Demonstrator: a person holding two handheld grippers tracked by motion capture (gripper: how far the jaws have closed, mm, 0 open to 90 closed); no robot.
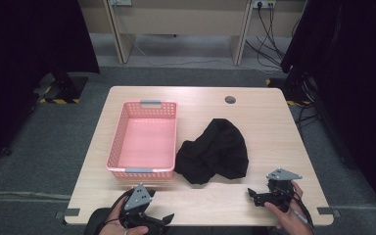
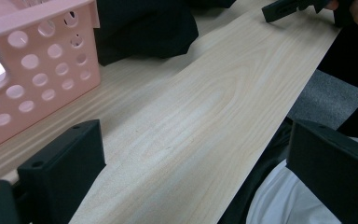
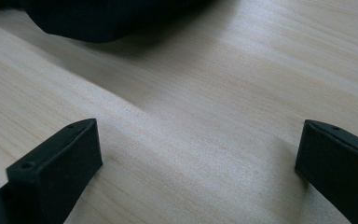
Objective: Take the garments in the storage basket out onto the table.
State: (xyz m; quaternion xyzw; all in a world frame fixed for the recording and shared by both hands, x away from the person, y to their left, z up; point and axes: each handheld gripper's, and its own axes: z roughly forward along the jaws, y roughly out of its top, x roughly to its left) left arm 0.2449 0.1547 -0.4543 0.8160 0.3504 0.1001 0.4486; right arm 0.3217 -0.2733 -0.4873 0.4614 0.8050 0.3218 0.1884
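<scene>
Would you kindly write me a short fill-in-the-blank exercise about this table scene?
1. The crumpled black cloth lies to the ____ of the basket in the high view.
2. The basket's colour is ____.
3. Nothing lies inside the basket; it is ____.
4. The left tool and the right tool both have their jaws ____.

Missing words: right; pink; empty; open

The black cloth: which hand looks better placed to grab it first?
Probably the right gripper: its open jaws face the black cloth across bare table. The left gripper sits below the pink basket.
</scene>
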